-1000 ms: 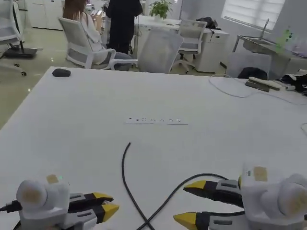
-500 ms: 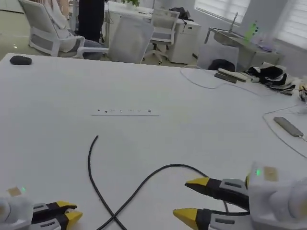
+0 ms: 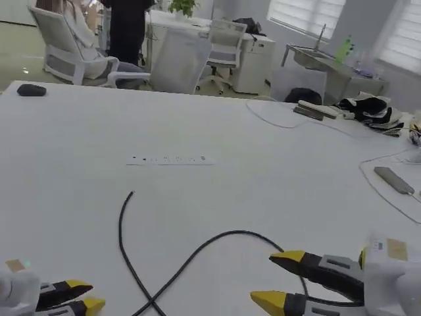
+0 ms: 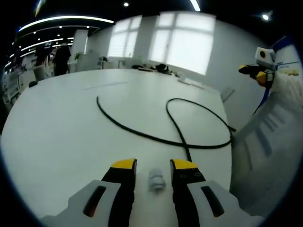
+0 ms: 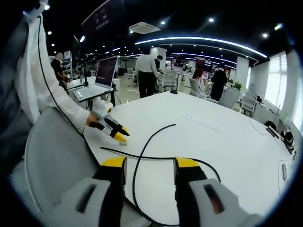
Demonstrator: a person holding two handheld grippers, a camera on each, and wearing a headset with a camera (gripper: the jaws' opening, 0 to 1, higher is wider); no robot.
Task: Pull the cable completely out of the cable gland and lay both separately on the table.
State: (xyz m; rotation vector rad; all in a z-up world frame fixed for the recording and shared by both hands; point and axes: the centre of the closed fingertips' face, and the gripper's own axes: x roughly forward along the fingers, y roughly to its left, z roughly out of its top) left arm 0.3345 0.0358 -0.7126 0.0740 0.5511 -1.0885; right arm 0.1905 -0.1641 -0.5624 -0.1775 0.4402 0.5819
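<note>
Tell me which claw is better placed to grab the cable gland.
Left: the cable gland lies between the left claw's open jaws, while the right claw hangs over the black cable.

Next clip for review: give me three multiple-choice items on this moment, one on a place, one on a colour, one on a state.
1. Where does the cable gland lie?
A) between the jaws of the left gripper
B) on a chair
C) in the right gripper
2. What colour is the cable?
A) red
B) black
C) yellow
3. How do the jaws of the right gripper stand?
A) shut on the cable
B) shut on nothing
C) open

Answers: 1 A, the left gripper view shows it on the table between those jaws. 2 B, it shows dark against the white top. 3 C, a wide gap parts the yellow tips.
</note>
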